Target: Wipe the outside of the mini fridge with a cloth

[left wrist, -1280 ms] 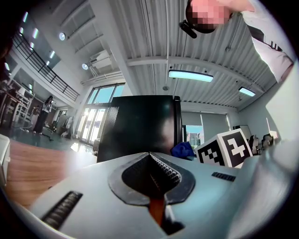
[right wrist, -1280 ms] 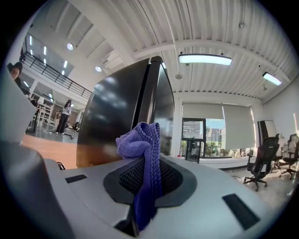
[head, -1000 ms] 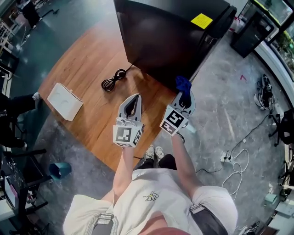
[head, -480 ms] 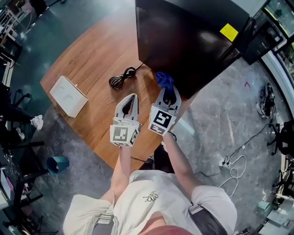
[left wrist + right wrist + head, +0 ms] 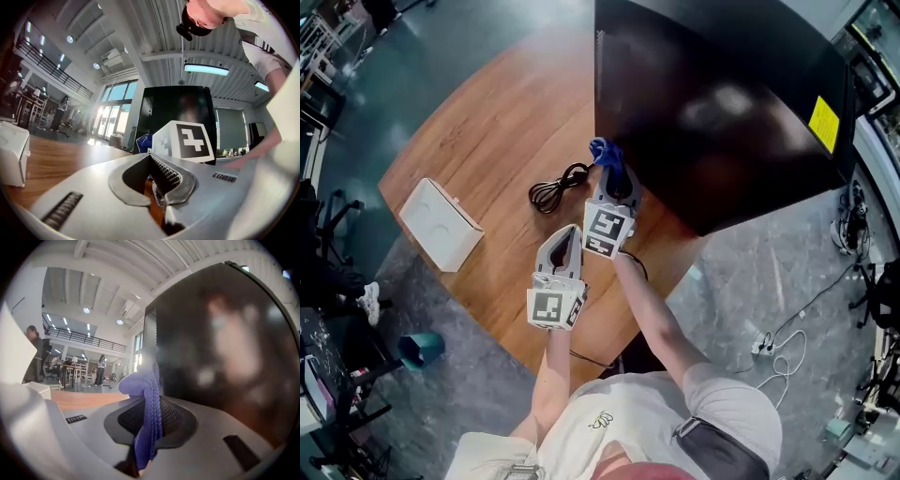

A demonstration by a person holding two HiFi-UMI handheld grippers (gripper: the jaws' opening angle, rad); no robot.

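Blue cloth (image 5: 606, 156), pinched in the right hand-held gripper (image 5: 610, 178), sits just beside the black mini fridge (image 5: 712, 103).

The mini fridge (image 5: 722, 112) is seen as glossy black, its smooth panel mirroring blurred lights. The cloth (image 5: 140, 383), at the fridge's 8 o'clock corner in the head view, is shown as blue knitted fabric with a ribbed weave. The table (image 5: 487, 122) is finished in warm wood grain with a soft sheen. Matt grey plastic is seen on the right gripper (image 5: 150, 420) and the left gripper (image 5: 153, 161), whose pads (image 5: 166, 172) are finely ribbed. The floor (image 5: 769, 272) is seen as mottled grey and stone-like.
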